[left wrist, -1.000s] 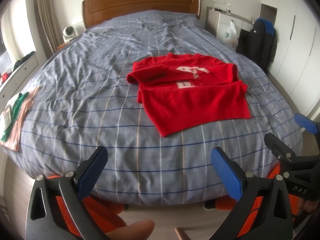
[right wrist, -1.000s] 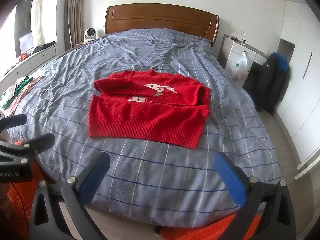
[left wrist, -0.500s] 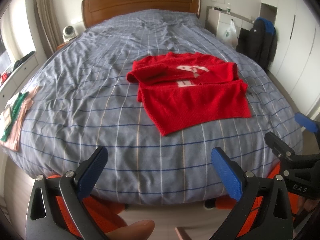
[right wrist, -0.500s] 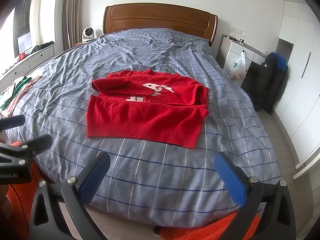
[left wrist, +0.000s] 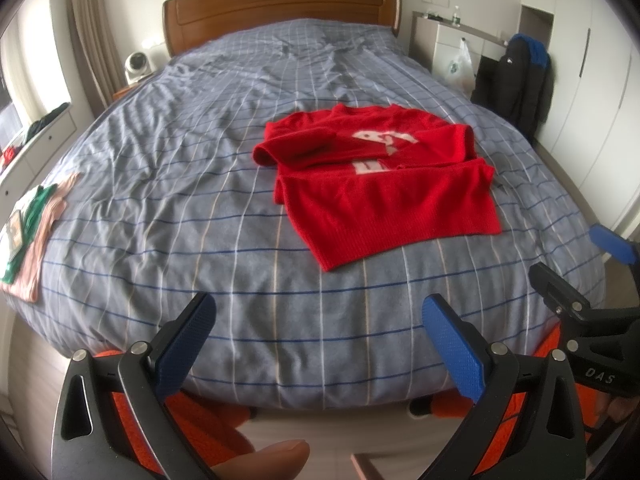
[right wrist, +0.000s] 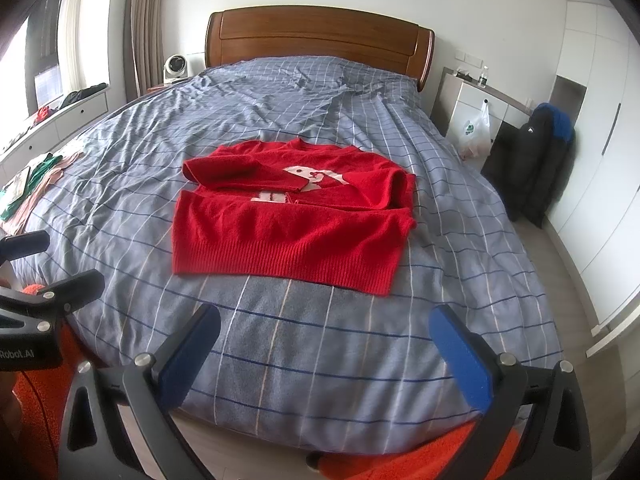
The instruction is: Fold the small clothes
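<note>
A: Entry, position of the garment?
B: Red sweater lies flat on the bed, on the grey-blue checked cover, toward the foot end and well short of the wooden headboard. Sleeves folded in across the chest, partly covering a white print. Lower hem nearest the foot edge.
A: Left tool?
B: Released, blue pads spread wide, nothing between them. It hangs off the foot of the bed, apart from the sweater.
A: Right tool?
B: Also released, empty, beside the left one at the foot edge, clear of the hem.
A: Other items?
B: Small stack of pink and green clothes at the bed's left edge, well apart from the sweater.
</note>
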The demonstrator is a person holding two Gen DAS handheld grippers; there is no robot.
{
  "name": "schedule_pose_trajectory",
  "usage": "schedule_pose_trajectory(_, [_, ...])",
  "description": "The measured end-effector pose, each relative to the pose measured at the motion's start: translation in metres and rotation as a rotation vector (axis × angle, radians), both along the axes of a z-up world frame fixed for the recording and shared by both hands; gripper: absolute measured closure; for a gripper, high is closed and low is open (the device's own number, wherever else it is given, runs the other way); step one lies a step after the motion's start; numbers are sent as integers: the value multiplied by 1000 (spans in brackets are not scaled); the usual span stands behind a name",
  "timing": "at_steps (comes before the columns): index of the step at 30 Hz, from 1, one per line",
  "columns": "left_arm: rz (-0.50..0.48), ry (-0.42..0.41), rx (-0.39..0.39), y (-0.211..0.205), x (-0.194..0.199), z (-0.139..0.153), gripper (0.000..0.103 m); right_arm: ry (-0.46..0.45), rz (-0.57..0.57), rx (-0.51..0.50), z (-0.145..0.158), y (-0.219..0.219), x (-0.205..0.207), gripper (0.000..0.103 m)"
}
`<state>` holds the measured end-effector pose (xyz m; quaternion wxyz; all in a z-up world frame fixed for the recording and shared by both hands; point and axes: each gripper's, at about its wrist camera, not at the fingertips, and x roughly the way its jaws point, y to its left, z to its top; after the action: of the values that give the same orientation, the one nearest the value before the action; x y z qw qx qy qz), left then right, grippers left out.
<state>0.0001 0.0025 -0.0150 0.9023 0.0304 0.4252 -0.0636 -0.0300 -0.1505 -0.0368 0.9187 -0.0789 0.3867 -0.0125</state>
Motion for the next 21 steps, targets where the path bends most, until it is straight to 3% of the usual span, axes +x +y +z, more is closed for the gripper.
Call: schedule_pose_trajectory(21, [-1, 0, 2, 0, 0, 0, 0, -3, -7, -3, 2, 0, -1, 0])
